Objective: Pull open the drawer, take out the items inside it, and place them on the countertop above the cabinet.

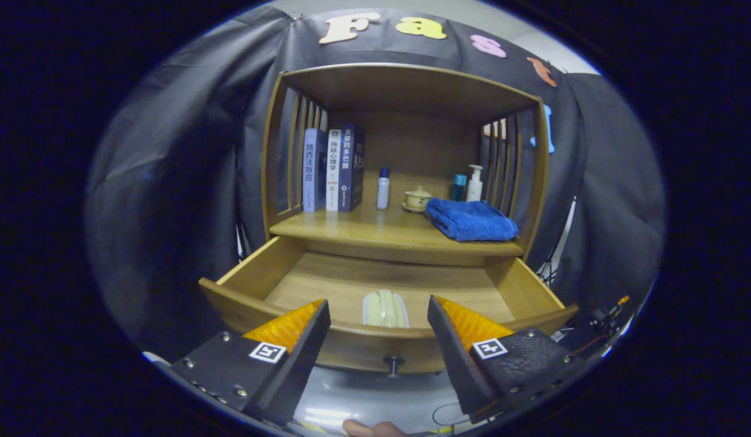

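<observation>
Hovering just in front of the pulled-out wooden drawer (357,285), the gripper (378,315) has its fingers spread wide with nothing between them. A pale, cream-coloured packet (384,308) lies inside against the drawer's front wall, just beyond the fingers (I cannot tell what it is). The small dark knob (393,363) sits below. On the wooden countertop (363,229) above rest a folded blue towel (471,220), upright books (333,169) and bottles (383,187).

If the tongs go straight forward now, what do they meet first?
Probably the drawer's front panel near its knob. The open tongs sit before it; the pale item lies beyond. Depth is uncertain.
</observation>
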The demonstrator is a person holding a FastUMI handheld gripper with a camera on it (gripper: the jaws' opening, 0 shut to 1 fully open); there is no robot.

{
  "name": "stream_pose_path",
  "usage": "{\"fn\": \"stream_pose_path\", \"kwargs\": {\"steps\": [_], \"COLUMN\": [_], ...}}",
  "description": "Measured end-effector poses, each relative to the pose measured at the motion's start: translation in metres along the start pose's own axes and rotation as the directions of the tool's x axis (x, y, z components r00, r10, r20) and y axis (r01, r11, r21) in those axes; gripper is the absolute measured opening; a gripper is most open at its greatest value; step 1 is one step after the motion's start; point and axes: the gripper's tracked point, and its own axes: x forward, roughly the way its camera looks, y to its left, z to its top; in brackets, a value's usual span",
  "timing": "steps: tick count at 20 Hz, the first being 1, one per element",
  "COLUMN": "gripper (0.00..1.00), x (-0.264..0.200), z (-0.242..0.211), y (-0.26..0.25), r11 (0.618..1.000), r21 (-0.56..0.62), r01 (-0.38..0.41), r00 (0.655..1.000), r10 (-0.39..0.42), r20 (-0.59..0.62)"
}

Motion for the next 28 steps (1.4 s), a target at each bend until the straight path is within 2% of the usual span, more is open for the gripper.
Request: {"fn": "stream_pose_path", "kwargs": {"steps": [5,8,13,14,16,18,19,21,22,24,25,28], "gripper": [0.96,0.96,0.96,0.89,0.85,0.54,0.53,0.32,0.22,0.15,0.15,0.15], "x": [0.052,0.081,0.117,0.120,0.130,0.131,0.131,0.132,0.135,0.131,0.130,0.124], "z": [-0.007,-0.019,-0.040,-0.047,-0.060,-0.067,-0.070,-0.076,-0.071,-0.073,-0.072,-0.058], "y": [0.003,0.001,-0.012,-0.015,-0.019,-0.019,-0.019,-0.016,-0.014,-0.012,-0.010,-0.018], "r11": [0.998,0.997,0.991,0.992,0.993,0.990,0.988,0.981,0.975,0.970,0.971,0.974], "r21": [0.010,0.055,0.129,0.120,0.104,0.123,0.138,0.180,0.216,0.241,0.240,0.224], "r01": [-0.055,-0.047,0.025,0.040,0.052,0.062,0.063,0.069,0.058,0.028,0.007,-0.007], "r00": [0.977,0.937,0.863,0.848,0.828,0.812,0.811,0.801,0.818,0.815,0.823,0.866], "r10": [0.056,0.063,0.043,0.030,0.015,0.022,0.030,0.053,0.077,0.117,0.130,0.118], "r20": [-0.208,-0.344,-0.504,-0.530,-0.560,-0.583,-0.585,-0.596,-0.571,-0.568,-0.553,-0.485]}}
